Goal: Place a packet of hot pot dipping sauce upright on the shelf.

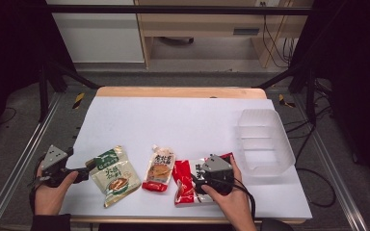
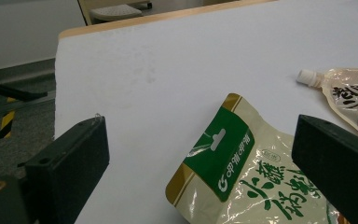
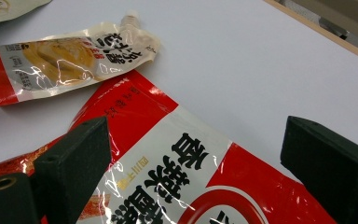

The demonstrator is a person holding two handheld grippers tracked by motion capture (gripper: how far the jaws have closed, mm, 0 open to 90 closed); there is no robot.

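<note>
Three food pouches lie along the near edge of the white mat. A green and cream pouch (image 1: 114, 176) (image 2: 251, 177) lies at the left. My left gripper (image 1: 87, 171) (image 2: 205, 163) stands open just left of it, its jaws wide apart above the pouch's green top. A spouted pouch (image 1: 159, 169) (image 2: 349, 100) (image 3: 70, 58) with a red bottom lies in the middle. My right gripper (image 1: 197, 182) (image 3: 196, 158) hovers open over a red and white pouch (image 1: 185, 185) (image 3: 191, 182), holding nothing.
A clear plastic bin (image 1: 265, 140) stands at the right side of the white mat (image 1: 183, 120), empty as far as I see. The wooden table edge (image 1: 178, 92) runs along the back. Black frame posts and cables stand beyond both sides.
</note>
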